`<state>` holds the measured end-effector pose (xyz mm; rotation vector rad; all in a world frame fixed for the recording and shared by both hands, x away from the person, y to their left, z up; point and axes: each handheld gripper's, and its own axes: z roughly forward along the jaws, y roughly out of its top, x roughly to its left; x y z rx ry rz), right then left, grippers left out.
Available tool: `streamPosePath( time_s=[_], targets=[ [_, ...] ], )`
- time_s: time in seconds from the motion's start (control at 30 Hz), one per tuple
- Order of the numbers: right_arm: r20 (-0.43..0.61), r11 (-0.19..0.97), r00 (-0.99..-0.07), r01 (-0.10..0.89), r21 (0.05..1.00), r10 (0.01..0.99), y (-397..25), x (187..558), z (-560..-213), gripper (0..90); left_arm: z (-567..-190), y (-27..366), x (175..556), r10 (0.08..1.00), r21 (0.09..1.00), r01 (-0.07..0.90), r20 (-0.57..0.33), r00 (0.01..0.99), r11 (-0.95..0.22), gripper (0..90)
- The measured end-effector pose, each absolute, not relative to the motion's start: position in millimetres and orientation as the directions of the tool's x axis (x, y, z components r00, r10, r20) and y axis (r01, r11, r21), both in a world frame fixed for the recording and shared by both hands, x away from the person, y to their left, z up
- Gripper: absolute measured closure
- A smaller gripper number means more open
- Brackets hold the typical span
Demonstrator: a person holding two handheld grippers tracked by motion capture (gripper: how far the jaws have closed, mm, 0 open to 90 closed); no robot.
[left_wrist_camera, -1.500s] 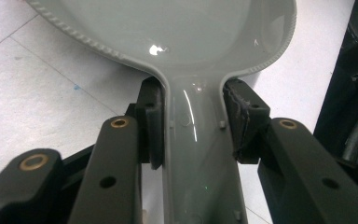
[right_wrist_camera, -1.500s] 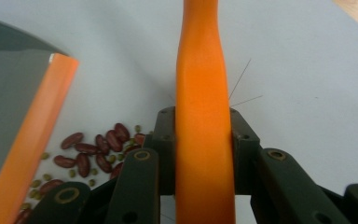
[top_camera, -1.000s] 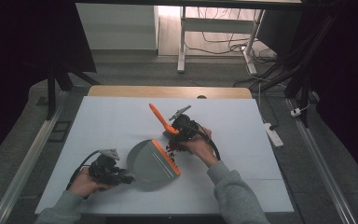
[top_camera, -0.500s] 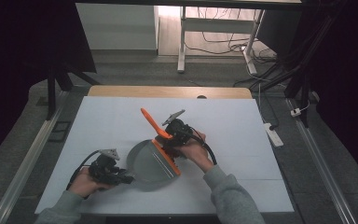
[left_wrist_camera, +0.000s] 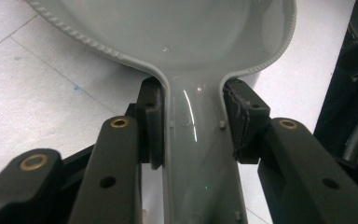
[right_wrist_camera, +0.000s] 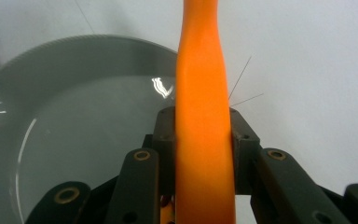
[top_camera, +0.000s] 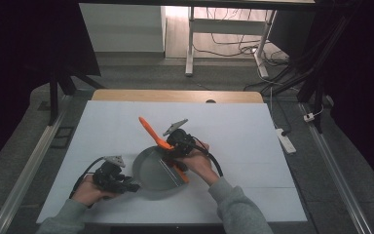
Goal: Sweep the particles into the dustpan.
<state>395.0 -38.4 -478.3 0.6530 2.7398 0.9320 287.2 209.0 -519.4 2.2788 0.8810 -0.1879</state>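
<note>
Low in the frame, the left gripper (left_wrist_camera: 193, 121) clamps the grey plastic pan's handle (left_wrist_camera: 200, 154); the right gripper (right_wrist_camera: 200, 135) clamps the orange plastic spatula (right_wrist_camera: 200, 93) at centre.

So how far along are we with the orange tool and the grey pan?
Done: both grasps. The left gripper is shut on the grey pan's handle, steadying the grey pan on the white table. The right gripper is shut on the orange tool's handle. In hand: the orange tool lies slanted over the pan's right side. Left: probably working it across the pan.
</note>
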Motion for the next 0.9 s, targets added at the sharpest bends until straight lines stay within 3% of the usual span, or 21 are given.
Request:
streamPosePath(
  time_s=[0.47, 0.7, 0.9],
  targets=[
    [-0.010, 0.681, -0.928, 0.266, 0.682, 0.372, -18, 368, -461, 70.5, -520, 209, 287, 0.544, 0.544, 0.641, -0.355, 0.761, -0.541, 61.8],
    [-0.061, 0.646, -0.879, 0.299, 0.702, 0.473, -41, 394, -442, 70.5, -520, 209, 287, 0.543, 0.544, 0.641, -0.355, 0.761, -0.542, 61.8],
    [-0.090, 0.645, -0.828, 0.356, 0.676, 0.553, -56, 420, -448, 70.5, -520, 209, 287, 0.542, 0.544, 0.640, -0.356, 0.761, -0.542, 61.9]
  ],
)
